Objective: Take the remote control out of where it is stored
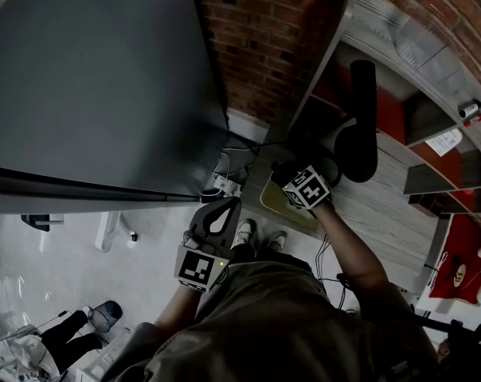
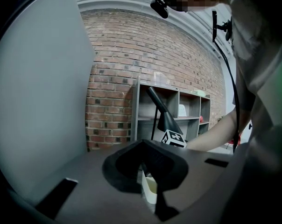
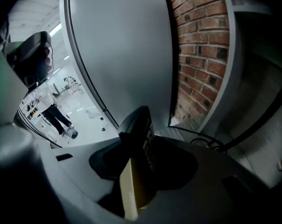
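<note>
Remote control stands upright in a pale yellow holder. Its upper half is exposed above the rim, which leaves it free to be pinched. Right claw straddles it with jaws apart, and no clamping is evident yet. Left claw is clenched on nothing and held aside, judged to keep clear of the lift.

Remote control, between right claw jaws: black plastic, matt, rubbery-looking keys.
Holder around its lower end: pale yellow, smooth, plastic-looking.
Claw body: grey plastic, matt.
Wall beyond claw, right: red brick, rough, pale mortar.
Panel beyond claw, left: grey, smooth, satin.
Shelf unit under claw: grey wood-grain board.
</note>
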`<act>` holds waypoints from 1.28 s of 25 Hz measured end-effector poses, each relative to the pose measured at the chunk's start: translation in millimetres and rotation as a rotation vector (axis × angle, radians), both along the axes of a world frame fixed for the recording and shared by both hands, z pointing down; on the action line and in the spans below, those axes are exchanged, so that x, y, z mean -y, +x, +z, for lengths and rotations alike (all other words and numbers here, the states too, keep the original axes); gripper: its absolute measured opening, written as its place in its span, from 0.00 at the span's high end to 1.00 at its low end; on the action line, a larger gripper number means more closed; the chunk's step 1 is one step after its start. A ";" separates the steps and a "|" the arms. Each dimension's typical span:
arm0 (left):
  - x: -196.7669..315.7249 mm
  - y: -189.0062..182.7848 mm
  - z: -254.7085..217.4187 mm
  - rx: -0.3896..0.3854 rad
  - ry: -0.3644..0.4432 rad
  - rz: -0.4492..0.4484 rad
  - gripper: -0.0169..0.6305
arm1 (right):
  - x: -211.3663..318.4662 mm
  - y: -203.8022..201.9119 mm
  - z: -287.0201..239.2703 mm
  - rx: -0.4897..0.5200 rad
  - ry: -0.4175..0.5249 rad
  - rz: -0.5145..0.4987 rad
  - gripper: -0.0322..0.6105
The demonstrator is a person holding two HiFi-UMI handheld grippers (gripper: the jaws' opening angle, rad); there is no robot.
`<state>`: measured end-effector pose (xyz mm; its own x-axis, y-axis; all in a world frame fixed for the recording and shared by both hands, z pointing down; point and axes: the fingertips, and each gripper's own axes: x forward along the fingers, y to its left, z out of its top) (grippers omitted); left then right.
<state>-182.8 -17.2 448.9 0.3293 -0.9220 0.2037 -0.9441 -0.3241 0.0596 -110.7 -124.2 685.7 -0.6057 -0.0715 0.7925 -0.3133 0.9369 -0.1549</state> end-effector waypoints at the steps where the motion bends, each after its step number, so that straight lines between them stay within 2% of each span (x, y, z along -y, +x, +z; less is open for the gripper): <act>1: -0.4 -0.2 0.9 0.000 -0.003 -0.001 0.96 | 1.4 0.7 -0.2 0.004 0.002 0.011 0.70; 6: -2.3 0.7 4.0 -0.001 -0.020 0.001 0.96 | 14.4 8.1 -1.9 0.013 0.029 0.084 0.75; 12: -3.0 3.9 5.9 0.001 -0.024 0.008 0.96 | 7.2 3.2 0.5 -0.070 0.088 -0.014 0.76; 19: -6.9 3.6 7.9 0.005 -0.036 0.008 0.96 | 3.9 5.8 -1.4 -0.055 0.070 -0.014 0.77; 27: -5.7 7.3 5.3 0.012 -0.029 0.026 0.96 | 5.9 0.1 -37.4 0.069 0.115 0.015 0.77; 32: 0.3 13.4 1.2 0.012 -0.018 0.047 0.96 | 7.6 -3.4 -79.9 0.172 0.191 0.000 0.77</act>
